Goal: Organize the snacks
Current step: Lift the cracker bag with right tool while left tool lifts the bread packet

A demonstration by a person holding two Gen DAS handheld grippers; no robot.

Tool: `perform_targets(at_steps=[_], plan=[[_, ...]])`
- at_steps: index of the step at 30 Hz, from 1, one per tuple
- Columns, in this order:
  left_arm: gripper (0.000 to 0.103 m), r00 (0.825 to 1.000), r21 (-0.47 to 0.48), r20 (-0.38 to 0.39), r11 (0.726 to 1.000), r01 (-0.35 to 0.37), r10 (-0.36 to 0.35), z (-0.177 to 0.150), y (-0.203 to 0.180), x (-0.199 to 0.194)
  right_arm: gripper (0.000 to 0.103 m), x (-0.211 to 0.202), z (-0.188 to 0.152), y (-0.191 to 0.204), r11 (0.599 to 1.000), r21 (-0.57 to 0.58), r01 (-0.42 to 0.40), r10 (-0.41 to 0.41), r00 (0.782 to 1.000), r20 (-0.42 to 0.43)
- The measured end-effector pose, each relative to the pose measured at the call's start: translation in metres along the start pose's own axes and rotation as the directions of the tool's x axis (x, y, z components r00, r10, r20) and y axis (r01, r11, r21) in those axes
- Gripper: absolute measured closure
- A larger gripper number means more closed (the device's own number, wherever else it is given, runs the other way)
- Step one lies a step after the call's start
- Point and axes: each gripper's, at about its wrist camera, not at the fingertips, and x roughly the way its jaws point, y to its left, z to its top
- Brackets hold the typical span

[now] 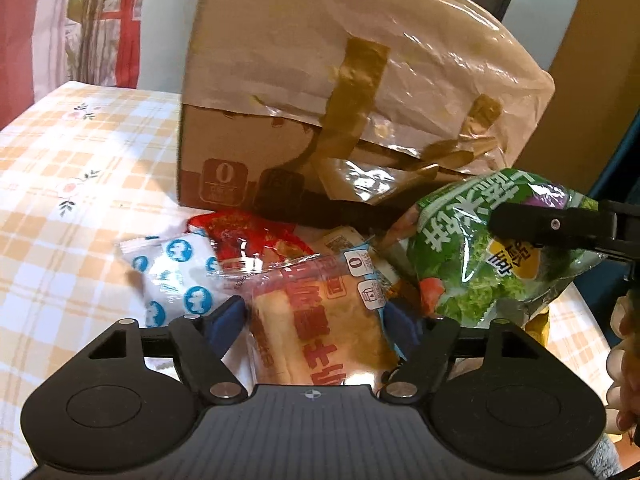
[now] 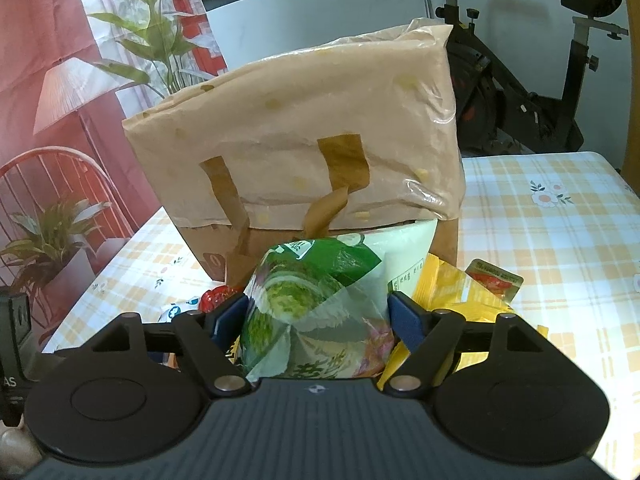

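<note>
My left gripper (image 1: 318, 318) is shut on a clear packet of toast bread (image 1: 320, 328) with red lettering; both blue pads touch its sides. It lies in a pile with a white packet with blue circles (image 1: 172, 272) and a red packet (image 1: 248, 236). My right gripper (image 2: 318, 316) is shut on a green salad-print bag (image 2: 312, 308), held off the table. In the left wrist view this green bag (image 1: 480, 256) hangs at the right with one black finger (image 1: 552, 226) on it. Behind stands a cardboard box (image 1: 320, 60) wrapped in brown plastic (image 2: 300, 140).
A yellow-checked tablecloth (image 1: 60, 180) covers the table (image 2: 560, 240). Yellow packets (image 2: 452, 296), a red-gold sachet (image 2: 496, 280) and a white-green bag (image 2: 408, 248) lie in front of the box. An exercise bike (image 2: 520, 92) stands behind. A person's hand (image 1: 624, 360) shows at the right edge.
</note>
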Motion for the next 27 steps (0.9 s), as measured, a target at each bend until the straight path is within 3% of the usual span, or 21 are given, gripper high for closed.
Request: perform_targets(at_steps=[5, 12, 23, 27], plan=[[0.025, 1.0, -0.029, 0.002, 0.999, -0.027, 0.027, 0.002, 0.013, -0.01, 0.025, 0.0, 0.0, 0.0, 1.0, 0.004, 0.0, 0.0, 1.0, -0.003], [0.025, 0.993, -0.087, 0.019, 0.989, -0.118, 0.12, 0.008, 0.032, -0.018, 0.025, 0.0, -0.001, -0.001, 1.0, 0.011, -0.002, 0.002, 1.0, -0.005], [0.018, 0.993, -0.154, -0.03, 0.981, -0.115, 0.112, 0.008, 0.022, -0.015, 0.025, 0.003, -0.005, -0.003, 1.0, 0.03, -0.009, 0.009, 1.0, -0.019], [0.017, 0.99, -0.127, -0.06, 0.983, -0.133, 0.126, 0.006, 0.013, -0.008, 0.025, 0.003, -0.005, -0.002, 1.0, 0.026, -0.01, 0.011, 1.0, -0.024]])
